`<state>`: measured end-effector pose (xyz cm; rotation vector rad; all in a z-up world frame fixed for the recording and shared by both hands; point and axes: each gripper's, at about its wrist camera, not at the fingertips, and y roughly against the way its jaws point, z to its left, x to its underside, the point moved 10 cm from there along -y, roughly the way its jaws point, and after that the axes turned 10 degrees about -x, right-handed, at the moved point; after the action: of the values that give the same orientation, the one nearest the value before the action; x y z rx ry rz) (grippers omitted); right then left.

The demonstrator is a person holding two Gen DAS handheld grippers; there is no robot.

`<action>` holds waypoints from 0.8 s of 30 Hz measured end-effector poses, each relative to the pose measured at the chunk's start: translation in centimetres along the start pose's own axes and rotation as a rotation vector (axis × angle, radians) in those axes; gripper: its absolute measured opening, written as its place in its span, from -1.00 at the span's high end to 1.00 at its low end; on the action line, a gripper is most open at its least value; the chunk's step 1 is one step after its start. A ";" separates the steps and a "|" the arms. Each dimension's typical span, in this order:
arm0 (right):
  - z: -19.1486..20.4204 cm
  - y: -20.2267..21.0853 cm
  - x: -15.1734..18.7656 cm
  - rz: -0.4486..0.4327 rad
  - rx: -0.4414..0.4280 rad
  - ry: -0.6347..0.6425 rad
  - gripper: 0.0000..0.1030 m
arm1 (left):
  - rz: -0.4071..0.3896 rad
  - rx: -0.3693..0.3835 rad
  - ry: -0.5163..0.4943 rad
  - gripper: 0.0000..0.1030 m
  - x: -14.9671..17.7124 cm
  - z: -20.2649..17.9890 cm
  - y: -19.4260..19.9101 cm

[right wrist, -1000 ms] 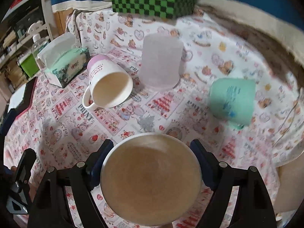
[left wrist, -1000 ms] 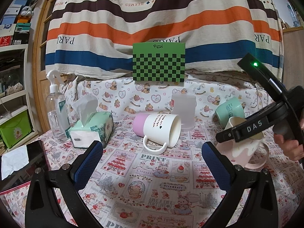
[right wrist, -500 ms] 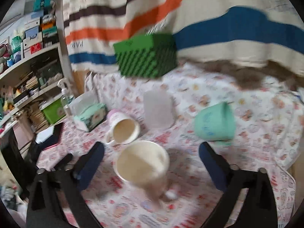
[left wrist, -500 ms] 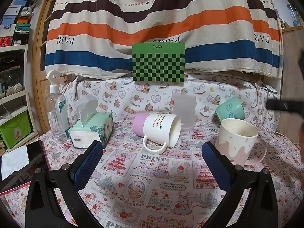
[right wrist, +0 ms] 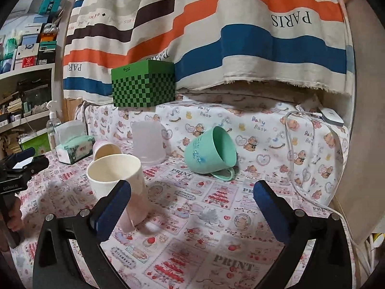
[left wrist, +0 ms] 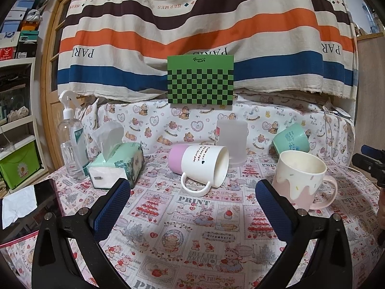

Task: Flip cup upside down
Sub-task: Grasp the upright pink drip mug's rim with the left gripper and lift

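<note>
Pink-and-cream glazed, the mug (left wrist: 302,180) is seen standing upright on the patterned surface (left wrist: 192,228), mouth open to the ceiling and handle turned out toward 3 o'clock in the left wrist view. Its long axis is held vertical, rim up, base down. In the right wrist view the same mug (right wrist: 118,175) is found at about 9 o'clock, just behind the left finger of the right hand-held gripper (right wrist: 192,207), whose jaws are spread wide with nothing between them. The left hand-held gripper (left wrist: 192,204) is likewise shown fully parted and empty, with the mug just beyond its right finger.

No grasp is in place, so the flip is judged not yet begun on this mug; the approach step appears to be in hand. A grip across the body, below the rim, would be called for next, followed by a half turn about a horizontal axis so that the rim is set down on the cloth.

A white mug with a pink base (left wrist: 199,163) lies on its side at 12 o'clock in the left wrist view, a frosted tumbler (left wrist: 232,142) stands inverted behind it, and a green cup (right wrist: 211,151) lies tipped at 12 o'clock in the right wrist view.
</note>
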<state>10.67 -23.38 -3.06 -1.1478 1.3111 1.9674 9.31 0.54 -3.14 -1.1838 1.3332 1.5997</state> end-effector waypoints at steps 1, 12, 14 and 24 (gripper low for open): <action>-0.1 0.1 0.0 -0.004 0.004 -0.006 -0.99 | -0.001 0.000 0.000 -1.00 0.0 0.0 0.0; -0.9 0.4 0.0 -0.035 0.047 -0.019 -1.00 | 0.309 0.358 -0.255 -1.00 2.2 -7.4 0.1; -1.0 0.4 -0.1 -0.034 0.057 -0.021 -1.00 | 0.339 0.346 -0.389 -1.00 3.4 -9.2 -0.6; -2.2 0.2 0.3 -0.018 0.074 -0.082 -1.00 | 0.422 0.456 -0.365 -1.00 4.6 -15.3 -3.4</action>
<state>11.13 -25.48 -3.56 -1.0297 1.3157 1.9157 13.99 -13.88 -9.20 -0.3307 1.6475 1.5721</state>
